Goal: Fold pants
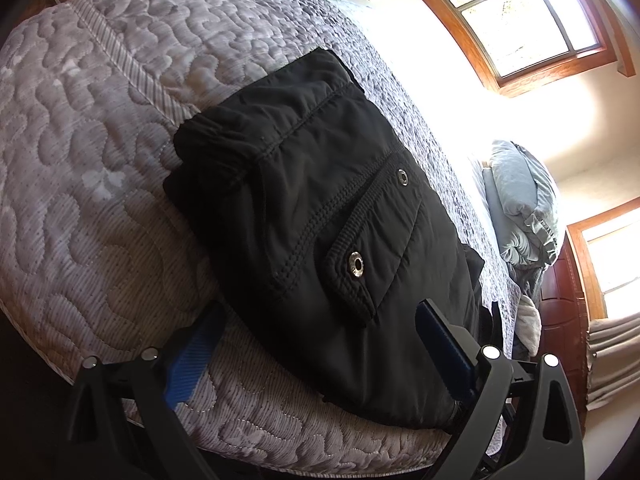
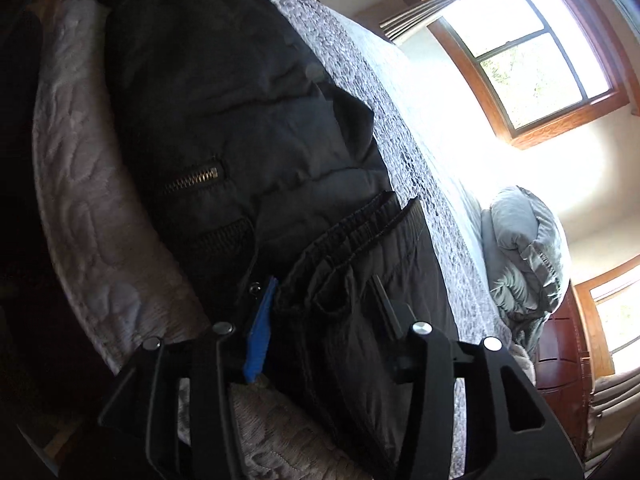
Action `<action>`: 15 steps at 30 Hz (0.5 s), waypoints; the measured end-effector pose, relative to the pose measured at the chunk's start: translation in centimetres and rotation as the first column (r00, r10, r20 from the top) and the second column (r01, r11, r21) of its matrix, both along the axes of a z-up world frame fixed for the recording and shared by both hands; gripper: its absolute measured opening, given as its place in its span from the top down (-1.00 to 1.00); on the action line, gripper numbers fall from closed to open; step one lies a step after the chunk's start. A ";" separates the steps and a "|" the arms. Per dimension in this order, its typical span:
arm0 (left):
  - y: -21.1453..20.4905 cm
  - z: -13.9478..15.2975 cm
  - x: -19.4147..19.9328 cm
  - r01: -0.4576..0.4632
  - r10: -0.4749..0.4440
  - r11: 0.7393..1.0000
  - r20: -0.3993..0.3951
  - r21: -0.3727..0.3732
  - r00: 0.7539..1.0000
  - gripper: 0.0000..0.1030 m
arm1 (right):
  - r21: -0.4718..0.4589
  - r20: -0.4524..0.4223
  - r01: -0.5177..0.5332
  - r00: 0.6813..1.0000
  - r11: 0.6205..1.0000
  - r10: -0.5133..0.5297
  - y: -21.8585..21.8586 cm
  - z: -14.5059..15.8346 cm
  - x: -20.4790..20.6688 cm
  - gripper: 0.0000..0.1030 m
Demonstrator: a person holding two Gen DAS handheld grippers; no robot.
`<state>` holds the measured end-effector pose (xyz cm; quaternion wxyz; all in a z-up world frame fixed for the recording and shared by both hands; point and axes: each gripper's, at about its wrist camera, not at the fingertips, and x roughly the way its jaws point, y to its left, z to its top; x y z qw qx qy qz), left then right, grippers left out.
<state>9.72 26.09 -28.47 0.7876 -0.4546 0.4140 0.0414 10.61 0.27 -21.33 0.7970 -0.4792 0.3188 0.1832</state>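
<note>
The left wrist view alone shows two snaps on the black pants' (image 1: pixel 320 216) pocket flap; the right view alone shows one zipper (image 2: pixel 192 180). Left claw (image 1: pixel 316 344) spread; right claw (image 2: pixel 324 308) spread around the waistband.

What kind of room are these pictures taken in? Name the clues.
Most likely a bedroom: a quilted mattress with black pants lying on it, a heap of grey bedding at its far end, and a curtained, wood-framed window.
</note>
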 end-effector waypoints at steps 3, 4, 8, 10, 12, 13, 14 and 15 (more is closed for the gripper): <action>0.0 0.0 -0.1 0.001 -0.001 1.000 0.006 -0.005 1.000 -0.88 | 0.217 -0.106 0.055 0.994 0.975 -0.033 -1.6 4.6 0.8 -0.07; 0.1 0.0 -0.1 0.001 -0.001 1.000 0.007 -0.006 1.000 -0.88 | 0.291 -0.132 0.093 0.990 0.952 -0.056 -2.6 6.1 1.5 -0.07; 0.1 0.0 -0.2 -0.002 0.002 1.000 0.011 -0.007 1.000 -0.89 | 0.348 -0.207 0.276 0.955 0.896 -0.213 -6.3 6.6 5.6 0.09; 0.1 0.1 -0.3 -0.002 0.002 1.000 0.016 -0.008 1.000 -0.90 | 0.299 -0.260 0.333 0.930 0.894 -0.260 -7.0 4.6 7.1 0.23; 0.1 0.2 -0.2 -0.003 0.004 1.000 0.017 -0.014 1.000 -0.91 | 0.274 -0.333 0.354 0.907 0.894 -0.257 -6.8 2.6 7.5 0.25; 0.2 0.2 -0.3 -0.004 0.005 1.000 0.020 -0.017 1.000 -0.91 | 0.273 -0.366 0.356 0.898 0.894 -0.246 -6.5 1.9 7.6 0.31; 0.3 0.3 -0.3 -0.008 0.008 1.000 0.024 -0.022 1.000 -0.91 | 0.257 -0.385 0.349 0.892 0.901 -0.235 -6.1 1.2 7.5 0.38; 0.4 0.4 -0.5 -0.014 0.015 1.000 0.030 -0.028 0.999 -0.91 | 0.245 -0.390 0.337 0.893 0.909 -0.226 -5.7 0.8 7.4 0.38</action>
